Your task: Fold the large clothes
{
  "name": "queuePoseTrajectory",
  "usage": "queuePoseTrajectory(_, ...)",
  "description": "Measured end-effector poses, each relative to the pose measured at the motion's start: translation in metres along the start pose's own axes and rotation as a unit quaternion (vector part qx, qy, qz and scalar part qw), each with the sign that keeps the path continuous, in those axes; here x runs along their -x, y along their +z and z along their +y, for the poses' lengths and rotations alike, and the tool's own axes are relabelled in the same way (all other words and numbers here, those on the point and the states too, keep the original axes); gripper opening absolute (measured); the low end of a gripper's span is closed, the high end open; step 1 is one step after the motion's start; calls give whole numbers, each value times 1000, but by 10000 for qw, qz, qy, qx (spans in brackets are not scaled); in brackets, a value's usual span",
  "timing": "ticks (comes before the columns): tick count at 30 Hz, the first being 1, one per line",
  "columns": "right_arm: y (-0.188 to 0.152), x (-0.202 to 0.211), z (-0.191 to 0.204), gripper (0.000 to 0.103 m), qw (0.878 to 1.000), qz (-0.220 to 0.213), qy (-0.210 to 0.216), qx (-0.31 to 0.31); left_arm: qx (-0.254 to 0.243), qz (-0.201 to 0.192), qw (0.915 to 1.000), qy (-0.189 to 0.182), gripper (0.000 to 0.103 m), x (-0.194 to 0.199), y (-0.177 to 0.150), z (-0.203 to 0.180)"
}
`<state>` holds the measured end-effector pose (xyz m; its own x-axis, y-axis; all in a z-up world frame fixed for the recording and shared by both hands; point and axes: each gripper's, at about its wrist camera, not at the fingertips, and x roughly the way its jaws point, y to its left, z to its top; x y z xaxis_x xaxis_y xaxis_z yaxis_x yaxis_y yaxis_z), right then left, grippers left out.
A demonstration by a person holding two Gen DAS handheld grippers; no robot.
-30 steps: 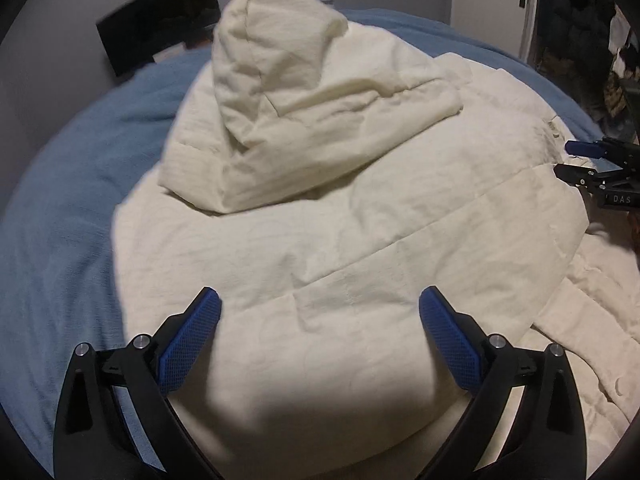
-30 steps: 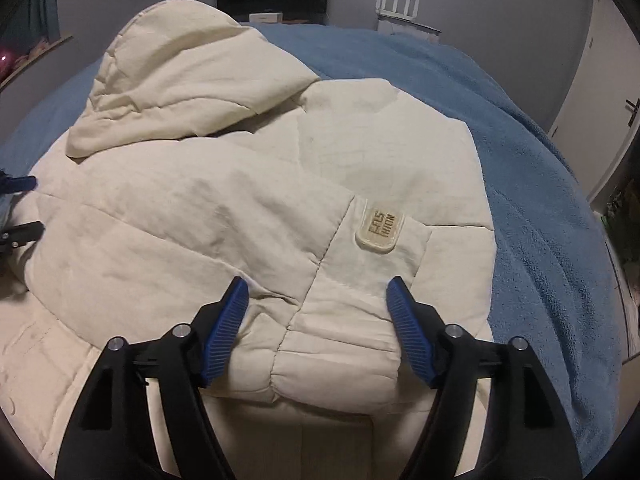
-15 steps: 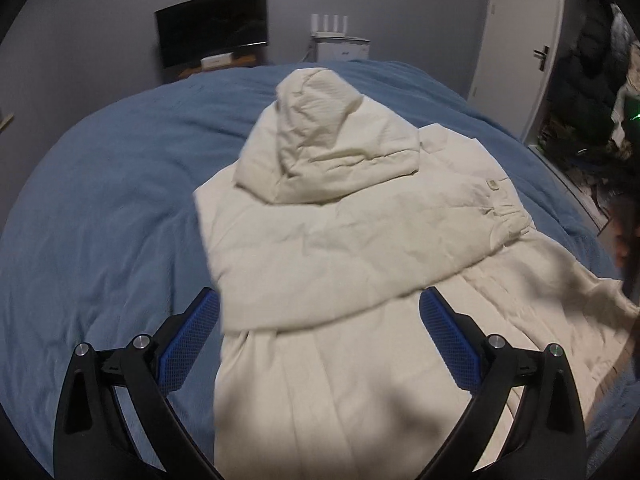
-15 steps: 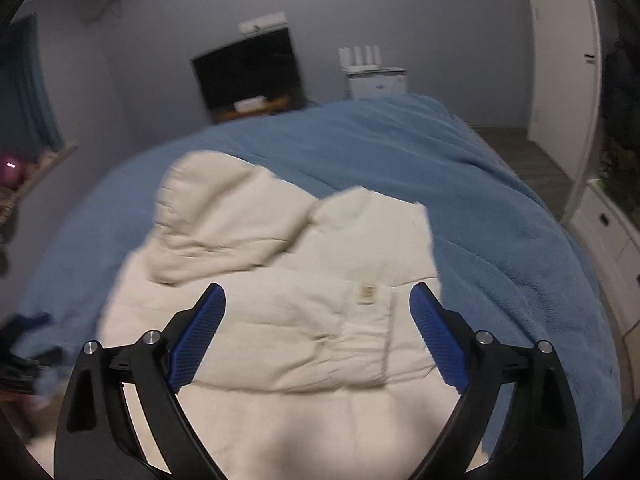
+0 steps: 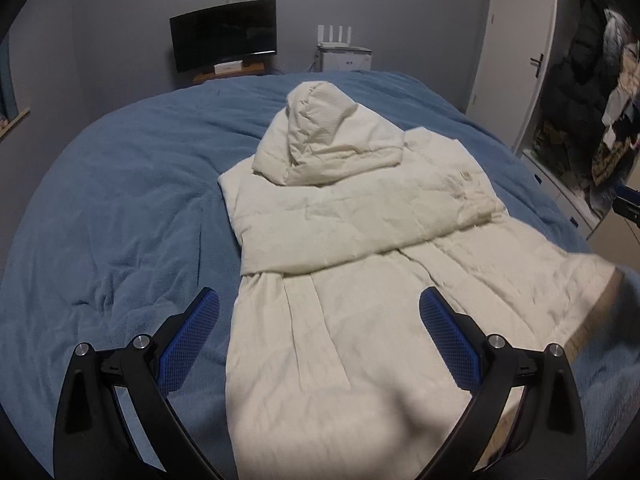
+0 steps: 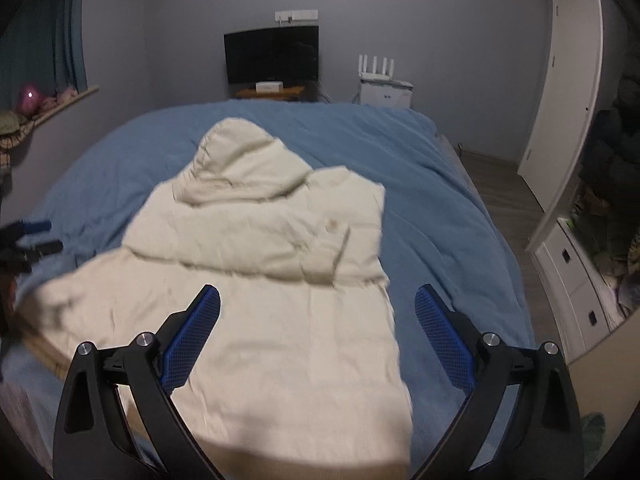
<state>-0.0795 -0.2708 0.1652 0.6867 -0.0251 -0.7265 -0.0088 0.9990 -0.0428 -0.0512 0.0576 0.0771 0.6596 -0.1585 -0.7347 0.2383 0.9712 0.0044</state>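
Above the bed (image 5: pixel 120 208), both tools pulled back — left tool (image 5: pixel 319 322), right tool (image 6: pixel 317 319) (fingers apart, empty), coat (image 5: pixel 340 240) farther off.

The bottom of the cream coat (image 5: pixel 360 320) is running off the lower edge of the left wrist view, behind the left gripper (image 5: pixel 320 328). Its right corner is looking smeared and blurry there. In the right wrist view the whole coat (image 6: pixel 280 300) is looking soft and fuzzy, and its little patch (image 6: pixel 331 224) is too blurry to read. The right gripper (image 5: pixel 628 204) is only peeking in at the picture's edge.
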Motion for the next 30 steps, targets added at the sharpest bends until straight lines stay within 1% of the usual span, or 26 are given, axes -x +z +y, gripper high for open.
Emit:
queuePoseTrajectory(2, -15, 6, -4, 94, 9999, 123, -13, -46, -26, 49, 10000, 11, 96, 3, -5, -2)
queuePoseTrajectory(6, -32, 7, -13, 94, 9990, 364, 0, -249, -12, 192, 9998, -59, 96, 8, -22, -3)
queuePoseTrajectory(15, -49, 10, -20, 94, 9978, 567, 75, -337, -28, 474, 9988, -78, 96, 27, -51, 4)
queuePoseTrajectory(20, -61, 5, -19, 94, 9973, 691, 102, -245, 61, 503, 9987, 15, 96, 43, -61, 15)
queuePoseTrajectory(24, -70, 5, -19, 94, 9972, 737, 71, -140, 379, 559, 9976, -133, 96, 58, -72, 33)
queuePoseTrajectory(27, -75, 9, -24, 94, 9968, 763, 130, -177, 394, 566, 9974, -192, 96, 68, -78, 35)
queuePoseTrajectory(30, -78, 13, -29, 94, 9966, 785, 152, -195, 471, 605, 9962, -405, 96, 73, -84, 33)
